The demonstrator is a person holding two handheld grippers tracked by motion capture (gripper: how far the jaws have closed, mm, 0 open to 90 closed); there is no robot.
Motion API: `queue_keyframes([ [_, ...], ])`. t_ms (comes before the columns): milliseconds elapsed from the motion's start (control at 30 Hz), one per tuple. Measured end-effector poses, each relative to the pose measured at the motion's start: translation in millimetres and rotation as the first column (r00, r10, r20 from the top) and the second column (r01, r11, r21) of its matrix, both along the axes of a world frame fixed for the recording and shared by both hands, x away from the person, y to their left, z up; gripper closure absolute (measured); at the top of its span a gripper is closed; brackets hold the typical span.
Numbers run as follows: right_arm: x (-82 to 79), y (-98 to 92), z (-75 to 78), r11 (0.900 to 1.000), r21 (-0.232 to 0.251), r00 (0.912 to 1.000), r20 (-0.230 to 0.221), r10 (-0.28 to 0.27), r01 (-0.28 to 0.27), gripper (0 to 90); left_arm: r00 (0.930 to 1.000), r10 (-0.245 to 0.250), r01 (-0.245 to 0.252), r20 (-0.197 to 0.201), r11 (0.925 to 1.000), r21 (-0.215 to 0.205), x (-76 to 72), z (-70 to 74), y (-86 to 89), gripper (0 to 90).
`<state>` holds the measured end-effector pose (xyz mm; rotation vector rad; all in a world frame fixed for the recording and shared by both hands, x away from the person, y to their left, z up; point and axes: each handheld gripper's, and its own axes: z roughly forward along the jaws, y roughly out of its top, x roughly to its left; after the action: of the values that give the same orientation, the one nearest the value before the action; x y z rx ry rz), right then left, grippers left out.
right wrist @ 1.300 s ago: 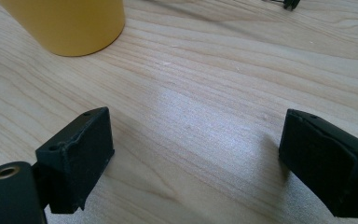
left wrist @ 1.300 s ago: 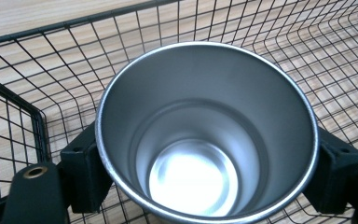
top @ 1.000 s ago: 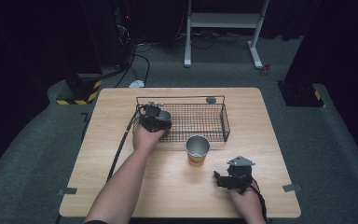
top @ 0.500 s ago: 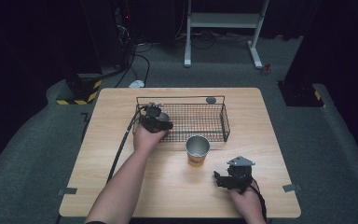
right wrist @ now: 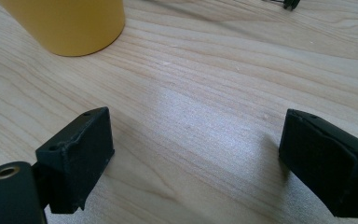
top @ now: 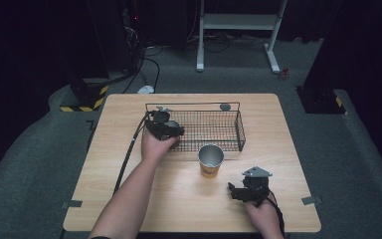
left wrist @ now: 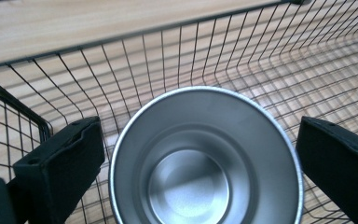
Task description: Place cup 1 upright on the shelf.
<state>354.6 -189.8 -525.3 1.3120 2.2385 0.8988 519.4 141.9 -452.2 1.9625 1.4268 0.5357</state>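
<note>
yellow cup (right wrist: 64, 25): upper left | table (right wrist: 205, 93): bare wood | jaws: apart

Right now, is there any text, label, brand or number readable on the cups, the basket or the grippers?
None readable. The metal cup in the wire basket is plain inside; the yellow cup shows a dark mark, too small to read; the grippers carry no visible lettering.

Between the left claw (left wrist: 196, 154) jaws a steel cup (left wrist: 205, 158) fills most of the gap, with thin slits on either side; the wire basket (top: 238, 130) walls close in beyond and beside it. Ahead of the right claw (right wrist: 196, 158) lies bare surface (right wrist: 214, 93), and a yellow cup (right wrist: 70, 25) blocks the far left
</note>
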Motion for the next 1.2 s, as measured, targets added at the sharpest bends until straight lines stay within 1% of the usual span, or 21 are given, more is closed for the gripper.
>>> queue_keyframes([
  [100, 0.0, 0.0, 0.0, 1.0, 0.0, 1.0, 0.0, 0.0, 0.0, 9.4, 0.9996, -0.006, 0.006, 0.027, 1.0, 0.0, -3.0, 4.1, 0.2, 1.4],
  [167, 0.0, 0.0, 0.0, 1.0, 0.0, 1.0, 0.0, 0.0, 0.0, 9.4, 0.9992, -0.014, 0.014, 0.038, 0.9998, -0.012, -5.2, 6.9, 0.7, 1.4],
  [300, 0.0, 0.0, 0.0, 1.0, 0.0, 1.0, 0.0, 0.0, 0.0, 9.4, 0.9981, -0.025, 0.026, 0.056, 0.9994, -0.022, -8.9, 11.7, 1.9, 1.4],
  [333, 0.0, 0.0, 0.0, 1.0, 0.0, 1.0, 0.0, 0.0, 0.0, 9.4, 0.998, -0.024, 0.026, 0.059, 0.9992, -0.032, -10.0, 13.0, 1.8, 1.4],
  [367, 0.0, 0.0, 0.0, 1.0, 0.0, 1.0, 0.0, 0.0, 0.0, 9.4, 0.9976, -0.027, 0.029, 0.063, 0.9991, -0.031, -11.1, 14.5, 2.3, 1.5],
  [467, 0.0, 0.0, 0.0, 1.0, 0.0, 1.0, 0.0, 0.0, 0.0, 9.4, 0.9971, -0.03, 0.033, 0.071, 0.9984, -0.046, -14.7, 18.3, 4.2, 1.5],
  [600, 0.0, 0.0, 0.0, 1.0, 0.0, 1.0, 0.0, 0.0, 0.0, 9.4, 0.996, -0.042, 0.048, 0.079, 0.9959, -0.076, -21.3, 21.0, 7.5, 1.5],
  [700, 0.0, 0.0, 0.0, 1.0, 0.0, 1.0, 0.0, 0.0, 0.0, 9.4, 0.9957, -0.029, 0.038, 0.088, 0.9933, -0.109, -27.0, 20.7, 11.6, 2.4],
  [833, 0.0, 0.0, 0.0, 1.0, 0.0, 1.0, 0.0, 0.0, 0.0, 9.4, 0.9965, -0.032, 0.039, 0.077, 0.9947, -0.095, -30.8, 19.8, 15.2, 2.6],
  [1000, 0.0, 0.0, 0.0, 1.0, 0.0, 1.0, 0.0, 0.0, 0.0, 9.4, 0.9968, -0.037, 0.044, 0.071, 0.9935, -0.105, -36.6, 21.1, 18.3, 2.4],
  [1100, 0.0, 0.0, 0.0, 1.0, 0.0, 1.0, 0.0, 0.0, 0.0, 9.4, 0.9965, -0.045, 0.052, 0.071, 0.9943, -0.093, -40.4, 22.1, 20.2, 2.4],
  [1200, 0.0, 0.0, 0.0, 1.0, 0.0, 1.0, 0.0, 0.0, 0.0, 9.4, 0.9963, -0.046, 0.053, 0.072, 0.9933, -0.102, -45.3, 23.2, 22.9, 2.3],
])
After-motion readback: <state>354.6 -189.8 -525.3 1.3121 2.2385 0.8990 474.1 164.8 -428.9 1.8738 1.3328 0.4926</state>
